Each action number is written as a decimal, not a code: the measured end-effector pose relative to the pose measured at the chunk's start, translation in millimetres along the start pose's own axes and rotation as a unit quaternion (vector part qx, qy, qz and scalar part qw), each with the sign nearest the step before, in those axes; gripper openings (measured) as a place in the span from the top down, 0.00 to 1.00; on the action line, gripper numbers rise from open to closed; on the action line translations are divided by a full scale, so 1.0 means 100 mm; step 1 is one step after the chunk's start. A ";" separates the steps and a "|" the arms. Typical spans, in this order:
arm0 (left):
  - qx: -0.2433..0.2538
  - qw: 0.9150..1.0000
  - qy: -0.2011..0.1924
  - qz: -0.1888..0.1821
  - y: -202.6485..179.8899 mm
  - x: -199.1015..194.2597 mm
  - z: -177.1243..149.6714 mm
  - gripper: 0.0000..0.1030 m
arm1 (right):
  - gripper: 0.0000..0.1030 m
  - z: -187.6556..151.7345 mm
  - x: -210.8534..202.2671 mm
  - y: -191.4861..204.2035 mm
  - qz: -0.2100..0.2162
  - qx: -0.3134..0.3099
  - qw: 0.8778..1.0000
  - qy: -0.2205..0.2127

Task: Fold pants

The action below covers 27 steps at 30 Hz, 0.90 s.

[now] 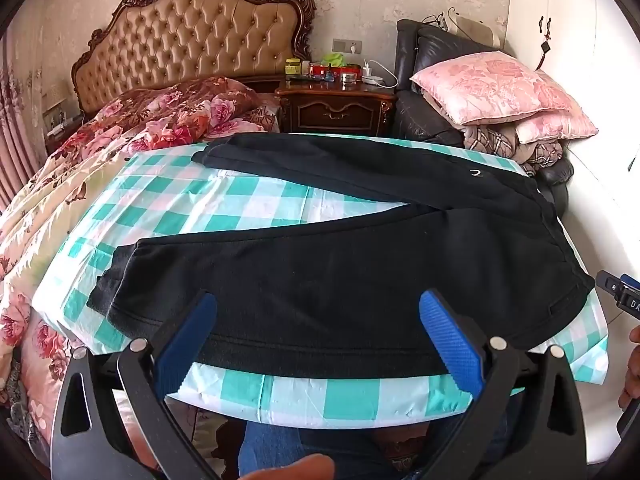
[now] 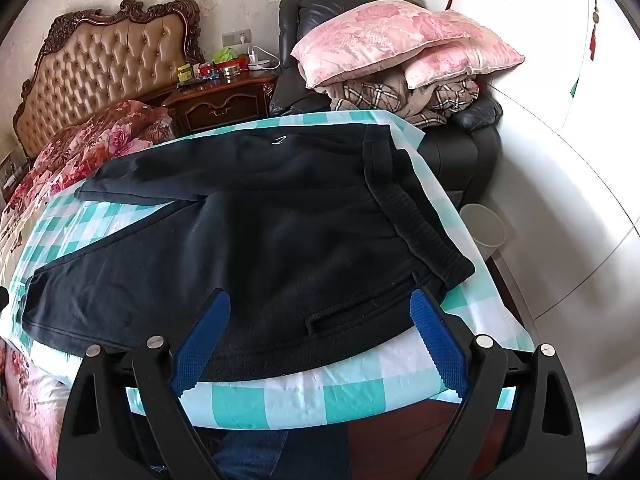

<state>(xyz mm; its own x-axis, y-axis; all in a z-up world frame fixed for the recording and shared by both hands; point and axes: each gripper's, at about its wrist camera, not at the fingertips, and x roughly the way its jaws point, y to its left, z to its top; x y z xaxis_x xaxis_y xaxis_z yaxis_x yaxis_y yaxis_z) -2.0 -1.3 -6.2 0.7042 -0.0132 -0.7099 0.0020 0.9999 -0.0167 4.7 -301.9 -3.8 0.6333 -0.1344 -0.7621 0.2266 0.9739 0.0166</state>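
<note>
Left wrist: fingers (image 1: 188,344) of left gripper (image 1: 318,300) stood wide, empty, over pants (image 1: 320,280) on checked cloth (image 1: 280,396). Right wrist: right gripper (image 2: 320,304) spread wide, empty, near waistband (image 2: 420,232). Risk: pinching cloth with pants, dragging both.

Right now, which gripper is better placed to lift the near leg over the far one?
Probably left: the open left gripper straddles the near leg of the pants mid-length, toward the cuff. The open right gripper hangs over the hip by the waistband.
</note>
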 end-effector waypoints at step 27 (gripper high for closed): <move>-0.006 1.000 0.004 -0.004 0.03 0.03 -0.04 0.01 | 0.14 -0.07 0.09 0.01 -0.002 0.001 1.000 0.004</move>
<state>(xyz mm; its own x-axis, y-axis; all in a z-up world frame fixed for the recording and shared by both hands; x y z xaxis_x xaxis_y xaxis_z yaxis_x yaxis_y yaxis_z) -2.9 1.3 -10.8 0.6980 -0.0212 -0.7158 -0.0017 0.9995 -0.0312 5.5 -300.3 -15.1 0.6268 -0.1367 -0.7671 0.2301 0.9730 0.0147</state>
